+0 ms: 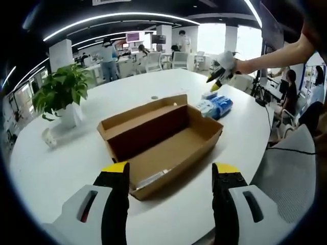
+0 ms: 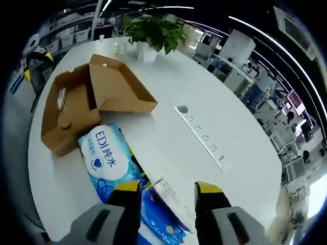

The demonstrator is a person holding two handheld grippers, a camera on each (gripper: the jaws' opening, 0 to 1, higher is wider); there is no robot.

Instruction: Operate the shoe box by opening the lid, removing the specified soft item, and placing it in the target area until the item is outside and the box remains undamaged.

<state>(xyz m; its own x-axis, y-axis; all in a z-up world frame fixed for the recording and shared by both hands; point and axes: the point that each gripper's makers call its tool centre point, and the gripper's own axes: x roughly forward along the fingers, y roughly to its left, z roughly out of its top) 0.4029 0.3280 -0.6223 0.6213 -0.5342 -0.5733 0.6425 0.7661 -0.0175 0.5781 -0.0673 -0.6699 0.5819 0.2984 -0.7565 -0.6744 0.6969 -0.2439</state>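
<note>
The brown cardboard shoe box lies open on the white table, its lid folded back. A small pale item rests in its near corner. My left gripper is open just in front of the box, holding nothing. Blue soft wipe packs lie on the table beyond the box. My right gripper hangs above them on a person's arm. In the right gripper view, the right gripper is open over the packs, with the box beside them.
A potted plant stands at the table's left side. A power strip is set into the table top. A grey chair sits at the right table edge. People and desks are in the background.
</note>
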